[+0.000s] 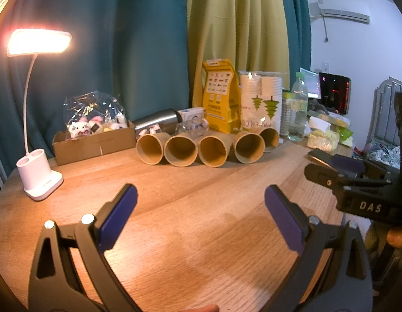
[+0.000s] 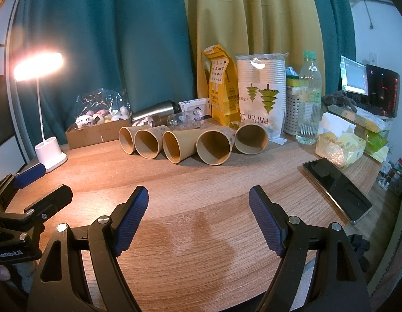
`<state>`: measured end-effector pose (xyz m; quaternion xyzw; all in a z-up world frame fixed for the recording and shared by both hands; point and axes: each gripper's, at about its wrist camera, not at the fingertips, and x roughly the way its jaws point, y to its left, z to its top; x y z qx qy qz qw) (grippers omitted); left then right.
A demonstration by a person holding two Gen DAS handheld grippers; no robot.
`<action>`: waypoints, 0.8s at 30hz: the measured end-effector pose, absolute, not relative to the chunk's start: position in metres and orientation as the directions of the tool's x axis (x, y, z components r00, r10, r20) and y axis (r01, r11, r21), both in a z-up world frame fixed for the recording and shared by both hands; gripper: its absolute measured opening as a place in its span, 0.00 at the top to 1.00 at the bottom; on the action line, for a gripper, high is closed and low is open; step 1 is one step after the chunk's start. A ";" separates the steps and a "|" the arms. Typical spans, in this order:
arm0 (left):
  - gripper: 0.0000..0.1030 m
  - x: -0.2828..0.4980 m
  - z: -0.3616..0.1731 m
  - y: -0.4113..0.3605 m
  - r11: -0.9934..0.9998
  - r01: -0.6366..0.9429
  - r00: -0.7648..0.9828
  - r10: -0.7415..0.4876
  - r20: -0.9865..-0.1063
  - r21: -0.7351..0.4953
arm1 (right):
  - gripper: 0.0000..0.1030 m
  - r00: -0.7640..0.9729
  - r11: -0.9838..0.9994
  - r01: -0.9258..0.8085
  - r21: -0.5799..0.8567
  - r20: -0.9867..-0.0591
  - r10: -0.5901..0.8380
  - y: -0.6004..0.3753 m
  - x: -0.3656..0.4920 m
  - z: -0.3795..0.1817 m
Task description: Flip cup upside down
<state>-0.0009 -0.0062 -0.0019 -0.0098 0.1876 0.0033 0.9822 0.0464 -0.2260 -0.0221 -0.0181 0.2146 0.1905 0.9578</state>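
Several brown paper cups lie on their sides in a row at the back of the wooden table (image 1: pixel 190 218), open mouths facing me. The row runs from the leftmost cup (image 1: pixel 149 149) to the rightmost cup (image 1: pixel 268 136); in the right wrist view it runs from the leftmost cup (image 2: pixel 128 140) to the rightmost cup (image 2: pixel 251 138). My left gripper (image 1: pixel 201 197) is open and empty, well in front of the cups. My right gripper (image 2: pixel 198 195) is open and empty, also short of the cups. Each gripper shows at the other view's edge.
A lit white desk lamp (image 1: pixel 39 179) stands at the left. A cardboard box of plush toys (image 1: pixel 94 140), a steel flask (image 1: pixel 159 121), a yellow bag (image 1: pixel 220 98), a pack of paper cups (image 1: pixel 260 101) and a water bottle (image 2: pixel 308 101) stand behind the row. A phone (image 2: pixel 336 187) lies at right.
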 end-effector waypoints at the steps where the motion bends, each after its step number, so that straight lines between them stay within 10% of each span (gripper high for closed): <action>1: 0.04 -0.001 -0.002 -0.007 1.000 -0.007 0.929 0.001 -0.369 -0.016 | 0.20 0.836 0.927 -0.372 0.048 -0.417 0.357 -0.226 0.045 -0.020; 10: 0.04 -0.001 -0.002 -0.013 0.999 0.042 0.919 -0.036 -0.391 0.005 | 0.20 0.836 0.928 -0.369 0.056 -0.415 0.358 -0.226 0.044 -0.016; 24: 0.04 0.132 0.034 -0.053 0.972 0.226 0.704 -0.121 -0.700 0.060 | 0.20 0.771 0.923 -0.353 0.153 -0.512 0.380 -0.263 0.111 -0.012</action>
